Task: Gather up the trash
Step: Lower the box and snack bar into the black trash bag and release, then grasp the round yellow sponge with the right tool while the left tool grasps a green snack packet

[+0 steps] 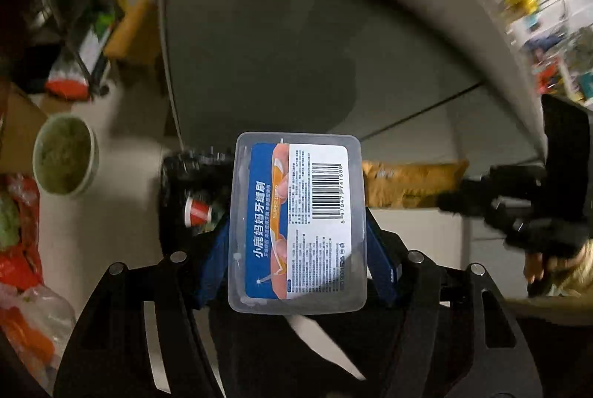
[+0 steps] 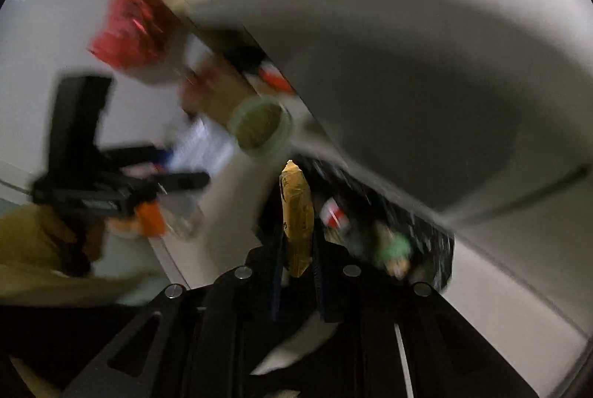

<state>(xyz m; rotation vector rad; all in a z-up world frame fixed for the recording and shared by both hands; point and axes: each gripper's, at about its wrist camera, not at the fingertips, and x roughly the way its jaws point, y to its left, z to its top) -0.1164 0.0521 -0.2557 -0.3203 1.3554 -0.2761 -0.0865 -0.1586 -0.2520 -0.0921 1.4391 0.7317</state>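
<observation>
My left gripper (image 1: 296, 234) is shut on a clear plastic box (image 1: 296, 220) with a blue and orange label and a barcode, its blue fingers (image 1: 213, 260) pressing on both long sides. Under the box stands a black bin (image 1: 178, 175) with a red and white can (image 1: 198, 210) inside. My right gripper (image 2: 296, 246) is shut on a yellow-brown packet (image 2: 296, 209), held upright over the bin (image 2: 430, 242). In the left wrist view this packet (image 1: 407, 183) shows to the right of the box, with the right gripper (image 1: 500, 205) behind it. The right wrist view shows the left gripper (image 2: 111, 197) blurred at left.
A green bowl (image 1: 65, 155) with greenish contents sits on the floor left of the bin, also the bowl (image 2: 259, 125) above the packet. A grey curved table edge (image 1: 426, 12) arcs overhead. Red and orange bags (image 1: 18, 249) lie at the far left. Cardboard (image 1: 133, 27) stands behind.
</observation>
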